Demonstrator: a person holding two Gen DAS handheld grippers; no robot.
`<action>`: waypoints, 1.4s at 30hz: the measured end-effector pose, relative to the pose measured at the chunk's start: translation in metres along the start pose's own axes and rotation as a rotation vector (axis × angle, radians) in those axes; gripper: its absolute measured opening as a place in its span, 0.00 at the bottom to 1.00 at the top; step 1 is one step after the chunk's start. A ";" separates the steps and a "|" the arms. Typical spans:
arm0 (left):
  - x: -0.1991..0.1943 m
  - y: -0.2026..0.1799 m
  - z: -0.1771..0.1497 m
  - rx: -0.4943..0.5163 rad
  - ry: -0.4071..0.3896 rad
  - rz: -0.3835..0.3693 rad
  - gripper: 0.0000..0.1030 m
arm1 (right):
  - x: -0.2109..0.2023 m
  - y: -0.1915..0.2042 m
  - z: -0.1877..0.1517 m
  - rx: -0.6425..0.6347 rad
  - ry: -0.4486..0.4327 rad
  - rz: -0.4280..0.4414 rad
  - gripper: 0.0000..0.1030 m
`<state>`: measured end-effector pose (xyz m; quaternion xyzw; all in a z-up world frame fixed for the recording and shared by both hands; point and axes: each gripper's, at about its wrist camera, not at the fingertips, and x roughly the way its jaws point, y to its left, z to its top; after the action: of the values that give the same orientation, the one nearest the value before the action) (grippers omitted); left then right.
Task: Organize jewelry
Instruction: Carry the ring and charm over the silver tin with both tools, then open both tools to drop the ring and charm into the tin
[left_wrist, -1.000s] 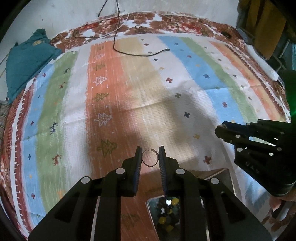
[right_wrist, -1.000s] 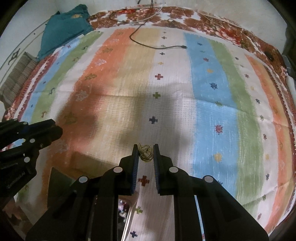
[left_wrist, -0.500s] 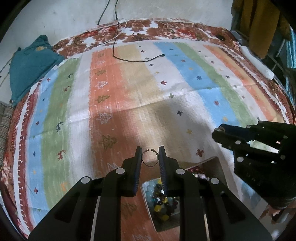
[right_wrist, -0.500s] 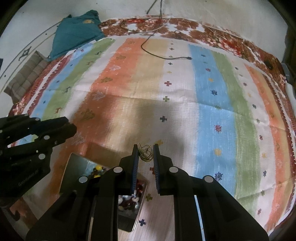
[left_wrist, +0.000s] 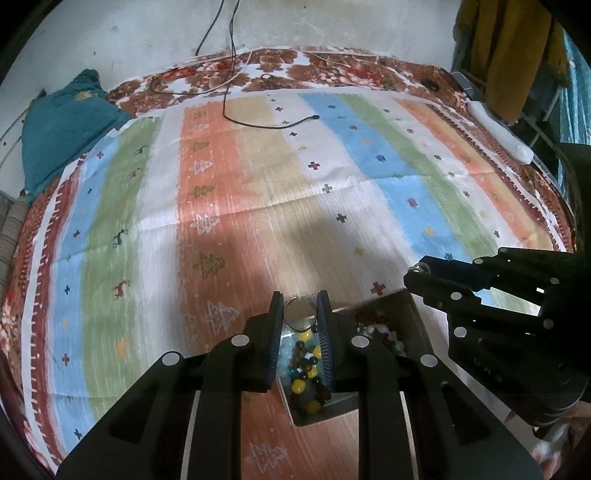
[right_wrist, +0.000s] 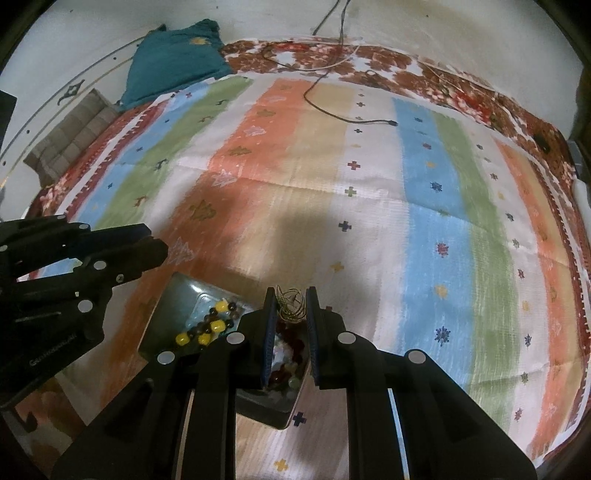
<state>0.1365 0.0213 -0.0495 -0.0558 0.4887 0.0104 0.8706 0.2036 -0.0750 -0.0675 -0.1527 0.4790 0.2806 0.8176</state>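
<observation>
Both grippers hold jewelry over a bead tray.
Left gripper (left_wrist: 300, 308) clamps a thin open ring (left_wrist: 299, 313); right gripper (right_wrist: 291, 308) clamps a gold wire piece (right_wrist: 291, 307), above tray (right_wrist: 177, 295) of beads on striped bedspread (right_wrist: 424, 229).

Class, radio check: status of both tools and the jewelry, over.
Left tool shut on thin ring. Right tool shut on wire ring. Both above beaded tray. Nothing blocking.
</observation>
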 end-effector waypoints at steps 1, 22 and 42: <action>-0.001 0.000 -0.001 0.000 0.000 -0.003 0.17 | -0.002 0.001 -0.002 -0.002 -0.002 0.004 0.16; -0.014 -0.004 -0.023 -0.036 -0.011 -0.022 0.18 | -0.011 0.010 -0.026 0.001 0.014 0.042 0.35; -0.055 0.008 -0.047 -0.088 -0.085 -0.099 0.53 | -0.058 -0.004 -0.041 0.075 -0.062 0.067 0.55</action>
<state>0.0675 0.0260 -0.0277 -0.1179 0.4470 -0.0087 0.8867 0.1553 -0.1176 -0.0380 -0.0970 0.4687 0.2943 0.8272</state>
